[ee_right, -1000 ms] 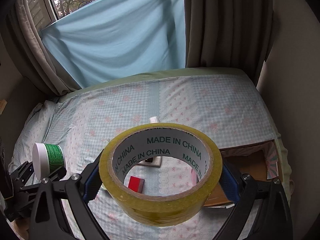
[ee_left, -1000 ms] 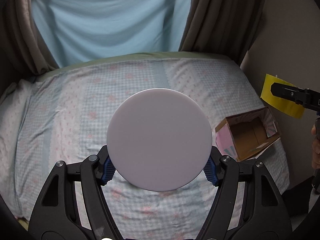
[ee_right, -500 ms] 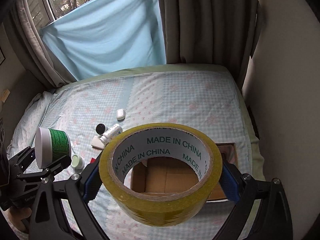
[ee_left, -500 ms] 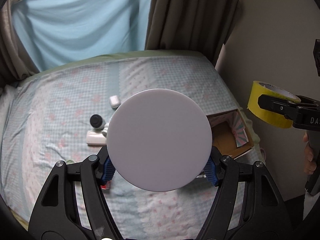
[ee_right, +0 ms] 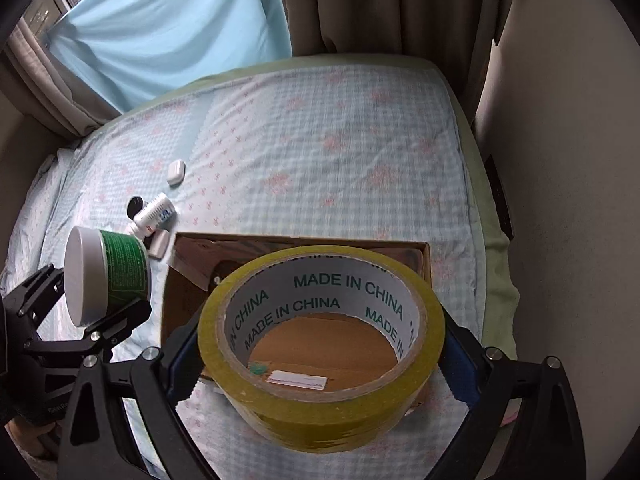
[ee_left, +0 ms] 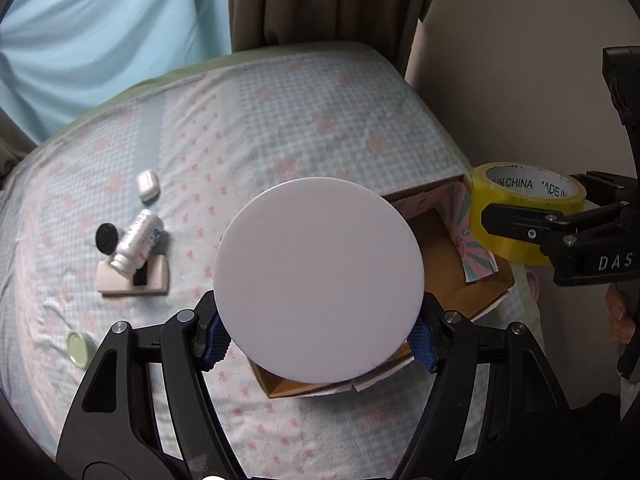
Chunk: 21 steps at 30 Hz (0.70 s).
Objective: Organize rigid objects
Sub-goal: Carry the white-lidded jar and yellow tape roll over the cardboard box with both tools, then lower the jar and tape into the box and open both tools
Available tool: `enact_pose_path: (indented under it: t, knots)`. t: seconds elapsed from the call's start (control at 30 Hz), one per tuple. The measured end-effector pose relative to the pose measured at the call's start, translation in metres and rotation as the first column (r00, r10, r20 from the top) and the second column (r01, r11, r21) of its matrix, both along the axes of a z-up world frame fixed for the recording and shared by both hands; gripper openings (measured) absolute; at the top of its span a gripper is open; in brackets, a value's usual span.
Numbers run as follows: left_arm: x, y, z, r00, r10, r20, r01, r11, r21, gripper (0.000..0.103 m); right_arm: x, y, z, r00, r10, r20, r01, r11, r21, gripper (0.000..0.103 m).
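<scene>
My left gripper [ee_left: 318, 344] is shut on a white-lidded green jar [ee_left: 318, 280]; its lid fills the left wrist view, and the jar also shows in the right wrist view [ee_right: 108, 280]. My right gripper [ee_right: 320, 364] is shut on a yellow tape roll [ee_right: 320, 392], held above an open cardboard box [ee_right: 188, 304] on the bed. The tape roll also shows in the left wrist view [ee_left: 516, 208], over the box's [ee_left: 472, 292] right flap. The jar hangs over the box's left part.
On the checked bedsheet [ee_left: 280, 128] left of the box lie a white earbud case [ee_left: 147, 185], a white bottle [ee_left: 138, 244] on a beige block [ee_left: 156, 276], a black cap [ee_left: 107, 237] and a pale green lid [ee_left: 81, 347]. A wall [ee_right: 560, 200] runs along the right; curtains behind.
Both grippers have moved to the right and forward, over the box, each with its object still held. The small items on the sheet have come into the left wrist view.
</scene>
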State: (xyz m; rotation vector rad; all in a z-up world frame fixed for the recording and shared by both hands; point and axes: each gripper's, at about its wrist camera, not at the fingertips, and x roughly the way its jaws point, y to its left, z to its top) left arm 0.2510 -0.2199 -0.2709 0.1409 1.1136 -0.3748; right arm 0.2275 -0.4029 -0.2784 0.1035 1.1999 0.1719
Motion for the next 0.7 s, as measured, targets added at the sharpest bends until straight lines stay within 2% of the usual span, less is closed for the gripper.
enact_pose_path:
  t: [0.13, 0.23, 0.3, 0.47, 0.63, 0.7]
  knots:
    - [0.012, -0.016, -0.053, 0.998, -0.026, -0.06, 0.028, 0.999, 0.032, 0.068, 0.008, 0.0, -0.043, 0.993, 0.116, -0.021, -0.116, 0.993, -0.019, 0.096]
    - [0.02, -0.028, -0.093, 0.991, -0.045, -0.124, 0.054, 0.996, 0.066, 0.068, 0.012, 0.006, -0.076, 0.973, 0.228, -0.042, -0.23, 0.972, -0.047, 0.096]
    - [0.026, -0.034, -0.108, 0.988, -0.049, -0.148, 0.061, 0.995, 0.076, 0.068, 0.011, 0.011, -0.092, 0.951, 0.307, -0.03, -0.308, 0.948, -0.074, 0.096]
    - [0.04, -0.044, -0.129, 0.984, -0.068, -0.166, 0.089, 0.989, 0.119, 0.068, 0.007, 0.021, -0.118, 0.895, 0.445, -0.03, -0.445, 0.887, -0.123, 0.096]
    - [0.049, -0.05, -0.134, 0.982, -0.081, -0.168, 0.108, 0.982, 0.154, 0.068, 0.013, 0.024, -0.128, 0.87, 0.492, -0.024, -0.492, 0.865, -0.102, 0.096]
    - [0.05, -0.051, -0.131, 0.983, -0.093, -0.157, 0.115, 0.984, 0.139, 0.068, 0.015, 0.026, -0.131, 0.86, 0.509, -0.025, -0.509, 0.858, -0.071, 0.097]
